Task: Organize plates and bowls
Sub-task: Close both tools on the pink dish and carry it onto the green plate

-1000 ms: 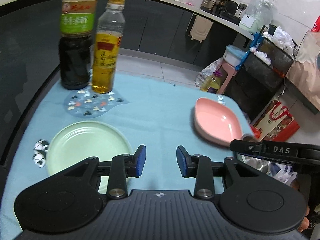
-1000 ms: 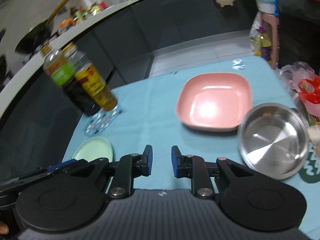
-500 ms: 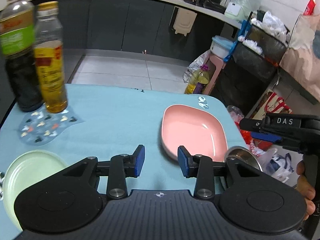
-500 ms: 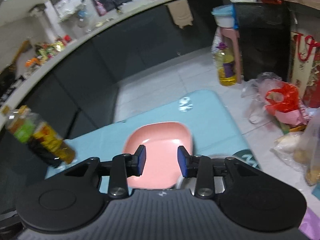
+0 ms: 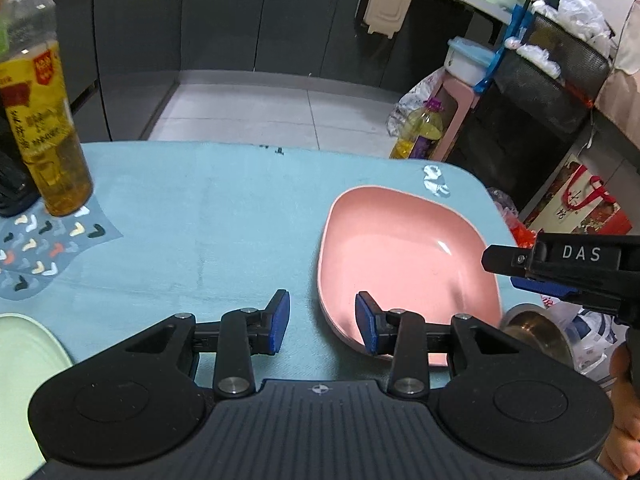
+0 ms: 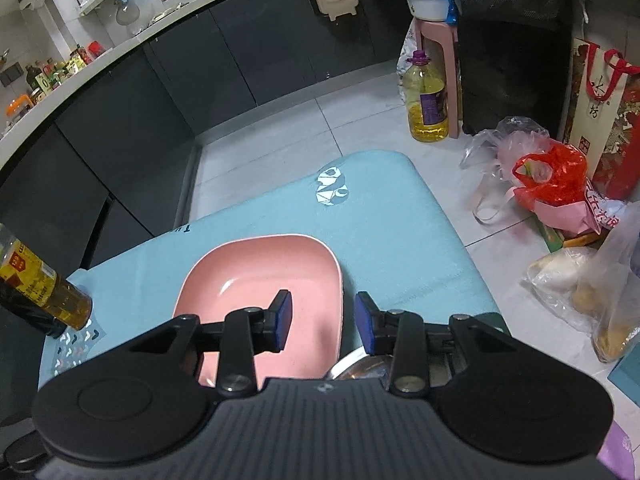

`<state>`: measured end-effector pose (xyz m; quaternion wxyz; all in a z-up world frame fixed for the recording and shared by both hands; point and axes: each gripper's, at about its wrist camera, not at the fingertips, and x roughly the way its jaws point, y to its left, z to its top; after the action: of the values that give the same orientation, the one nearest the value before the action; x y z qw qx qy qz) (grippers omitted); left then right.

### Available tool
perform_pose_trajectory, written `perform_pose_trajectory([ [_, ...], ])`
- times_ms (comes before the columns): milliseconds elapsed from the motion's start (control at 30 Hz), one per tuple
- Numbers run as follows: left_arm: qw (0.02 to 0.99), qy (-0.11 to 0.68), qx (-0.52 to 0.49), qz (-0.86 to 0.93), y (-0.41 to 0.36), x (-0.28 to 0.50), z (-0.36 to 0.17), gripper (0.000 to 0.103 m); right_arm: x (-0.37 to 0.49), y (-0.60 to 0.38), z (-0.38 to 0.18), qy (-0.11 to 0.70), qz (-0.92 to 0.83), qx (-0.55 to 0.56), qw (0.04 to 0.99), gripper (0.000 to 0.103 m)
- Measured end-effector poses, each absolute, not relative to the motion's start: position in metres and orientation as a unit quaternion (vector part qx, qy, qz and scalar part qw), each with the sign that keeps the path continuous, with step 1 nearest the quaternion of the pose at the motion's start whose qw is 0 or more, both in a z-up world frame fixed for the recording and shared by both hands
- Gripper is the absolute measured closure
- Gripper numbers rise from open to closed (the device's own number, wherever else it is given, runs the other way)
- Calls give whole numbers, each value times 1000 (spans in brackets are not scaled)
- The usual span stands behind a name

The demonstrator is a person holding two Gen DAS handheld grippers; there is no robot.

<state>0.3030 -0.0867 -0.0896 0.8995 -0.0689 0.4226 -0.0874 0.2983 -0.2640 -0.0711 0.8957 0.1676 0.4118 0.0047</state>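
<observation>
A pink square plate [image 5: 404, 256] lies on the light-blue table at the right; it also shows in the right wrist view [image 6: 260, 280]. A steel bowl [image 5: 538, 330] sits just right of it, mostly hidden; its rim shows in the right wrist view [image 6: 356, 366]. A pale green plate [image 5: 20, 364] lies at the left edge. My left gripper [image 5: 322, 322] is open and empty, with its right finger over the pink plate's near-left rim. My right gripper [image 6: 324, 318] is open and empty over the plate's right edge; it also shows in the left wrist view [image 5: 560, 264].
A yellow oil bottle [image 5: 44, 120] and a dark bottle [image 5: 10, 188] stand on a patterned mat [image 5: 44, 248] at the left. The table's far edge [image 5: 260, 146] and right edge [image 6: 452, 224] drop to the floor, where bags [image 6: 552, 184] and an oil jug [image 6: 426, 100] stand.
The left gripper has swung right, from over the green plate towards the pink plate. The right gripper has moved forward and lower over the pink plate and the bowl. Both stay open.
</observation>
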Motion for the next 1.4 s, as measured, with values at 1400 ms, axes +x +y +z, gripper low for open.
perform_pose_trajectory([
  [1400,907,413,-80,19,75,160,-55,83,233,-108,-44,419,225,80,876,91],
])
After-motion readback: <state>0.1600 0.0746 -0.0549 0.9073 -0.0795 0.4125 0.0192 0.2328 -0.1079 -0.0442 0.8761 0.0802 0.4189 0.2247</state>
